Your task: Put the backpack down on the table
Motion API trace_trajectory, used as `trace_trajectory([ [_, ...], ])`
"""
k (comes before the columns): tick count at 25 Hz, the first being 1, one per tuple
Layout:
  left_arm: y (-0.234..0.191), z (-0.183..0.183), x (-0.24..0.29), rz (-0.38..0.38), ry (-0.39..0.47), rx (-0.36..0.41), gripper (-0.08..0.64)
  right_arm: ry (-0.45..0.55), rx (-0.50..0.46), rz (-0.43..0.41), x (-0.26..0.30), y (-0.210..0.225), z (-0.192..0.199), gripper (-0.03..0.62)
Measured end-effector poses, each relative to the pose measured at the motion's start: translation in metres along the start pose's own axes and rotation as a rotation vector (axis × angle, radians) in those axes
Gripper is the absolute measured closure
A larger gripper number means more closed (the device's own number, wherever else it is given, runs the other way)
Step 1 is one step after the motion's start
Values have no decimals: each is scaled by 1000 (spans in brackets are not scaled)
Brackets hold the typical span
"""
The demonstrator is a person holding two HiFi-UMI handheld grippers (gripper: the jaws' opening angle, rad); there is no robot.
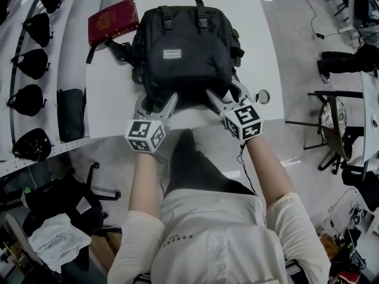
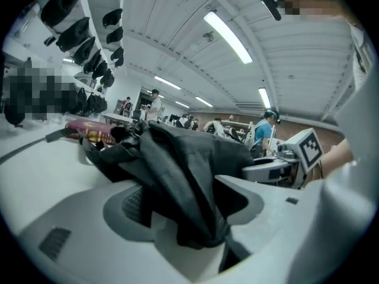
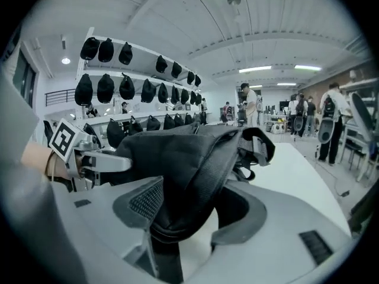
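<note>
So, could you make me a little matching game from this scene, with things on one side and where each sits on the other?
Things:
1. backpack
2. red book
3. tape roll
4. black caps

Places:
A. on the shelf off the table's left side
B. in the middle of the white table
C. at the table's far left corner
D. on the table, just beside the right gripper

Pairs: 1-B, 2-C, 3-D, 4-A

We find backpack mid-table, reaching near edge; book at far left corner; left gripper, right gripper at near edge.
</note>
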State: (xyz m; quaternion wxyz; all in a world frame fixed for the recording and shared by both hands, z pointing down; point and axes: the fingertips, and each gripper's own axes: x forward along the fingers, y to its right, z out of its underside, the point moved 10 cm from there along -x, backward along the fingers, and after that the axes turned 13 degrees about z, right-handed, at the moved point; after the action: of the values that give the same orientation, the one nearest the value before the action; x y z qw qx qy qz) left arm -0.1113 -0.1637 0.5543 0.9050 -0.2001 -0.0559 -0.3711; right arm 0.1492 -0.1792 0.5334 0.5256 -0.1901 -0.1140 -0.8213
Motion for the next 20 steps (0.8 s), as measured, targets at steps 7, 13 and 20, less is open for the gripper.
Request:
trace_trajectory([
  [7, 17, -9, -29, -119, -35, 53, 253, 80, 0, 140, -31, 3, -9, 337],
  [13, 47, -34, -50, -108, -38, 176, 254, 141, 1, 116, -62, -13, -19, 339],
  [20, 92, -67, -76, 94, 64, 143, 275, 224, 53, -19, -107, -39, -50, 341],
])
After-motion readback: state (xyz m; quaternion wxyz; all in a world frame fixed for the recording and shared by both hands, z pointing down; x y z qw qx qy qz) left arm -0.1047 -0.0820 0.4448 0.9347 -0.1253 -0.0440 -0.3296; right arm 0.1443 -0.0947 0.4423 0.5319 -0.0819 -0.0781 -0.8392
